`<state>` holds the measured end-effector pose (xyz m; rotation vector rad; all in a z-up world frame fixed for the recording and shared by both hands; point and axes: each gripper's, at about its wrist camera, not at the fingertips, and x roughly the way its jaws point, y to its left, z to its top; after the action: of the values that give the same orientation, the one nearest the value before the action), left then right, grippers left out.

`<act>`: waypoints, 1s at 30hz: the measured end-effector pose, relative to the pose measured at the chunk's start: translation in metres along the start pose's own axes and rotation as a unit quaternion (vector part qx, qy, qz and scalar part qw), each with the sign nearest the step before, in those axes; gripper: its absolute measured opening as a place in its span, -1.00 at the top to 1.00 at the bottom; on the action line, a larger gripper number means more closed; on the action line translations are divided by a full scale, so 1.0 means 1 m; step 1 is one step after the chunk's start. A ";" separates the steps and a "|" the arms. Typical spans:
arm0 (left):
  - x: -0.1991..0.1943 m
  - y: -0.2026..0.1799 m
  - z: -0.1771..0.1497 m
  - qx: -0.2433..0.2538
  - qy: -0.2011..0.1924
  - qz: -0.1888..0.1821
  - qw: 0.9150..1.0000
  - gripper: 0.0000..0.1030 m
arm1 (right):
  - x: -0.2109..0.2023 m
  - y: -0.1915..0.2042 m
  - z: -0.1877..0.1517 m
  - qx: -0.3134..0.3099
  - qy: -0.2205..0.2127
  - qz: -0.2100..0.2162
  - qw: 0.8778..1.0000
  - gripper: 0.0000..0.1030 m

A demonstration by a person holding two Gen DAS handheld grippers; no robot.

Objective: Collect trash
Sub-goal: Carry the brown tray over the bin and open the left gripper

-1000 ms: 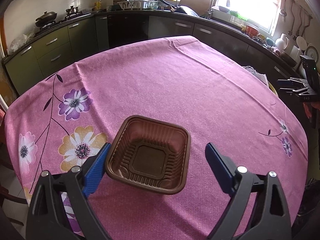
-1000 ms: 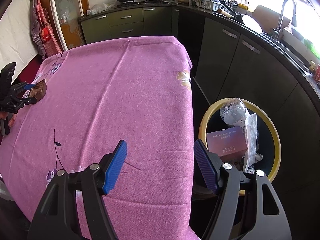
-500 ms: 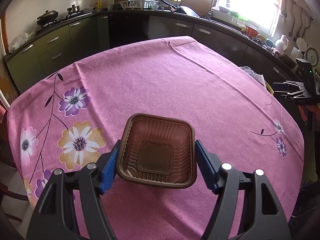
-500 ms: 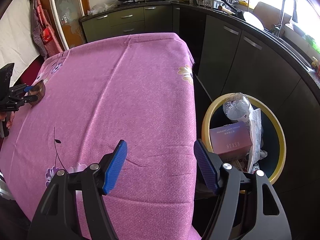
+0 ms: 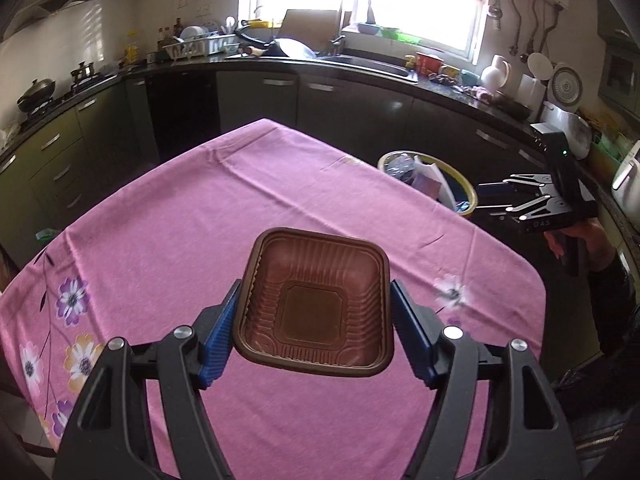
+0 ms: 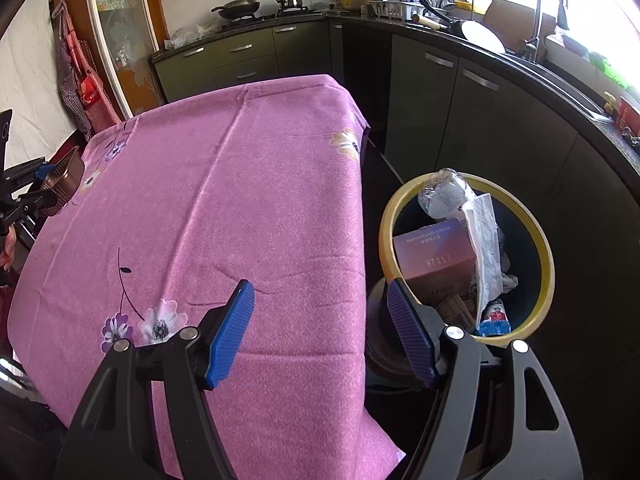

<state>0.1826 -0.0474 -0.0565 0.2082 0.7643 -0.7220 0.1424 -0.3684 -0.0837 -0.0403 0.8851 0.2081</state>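
My left tongs grip the brown tray above the table; right tongs open, empty; bin drop left.

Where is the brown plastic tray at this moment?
The brown plastic tray is clamped in the left claw, lifted above the pink tablecloth; in the right wrist view it shows at the far left edge.

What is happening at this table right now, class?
A person clearing trash holds a tool in each hand. The left tool is shut on an empty brown plastic tray, held above the pink floral tablecloth. The right tool is open and empty near the yellow-rimmed bin, which already holds a box, a bottle and wrappers.
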 end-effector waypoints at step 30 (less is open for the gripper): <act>0.324 -0.259 0.188 0.112 0.113 -0.112 0.981 -0.33 | -0.093 -0.162 -0.105 0.178 -0.058 -0.045 0.981 -0.33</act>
<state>0.2771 -0.4872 -0.1262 0.4181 0.9319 -1.0116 0.0373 -0.5548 -0.0866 0.2625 0.7916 -0.0343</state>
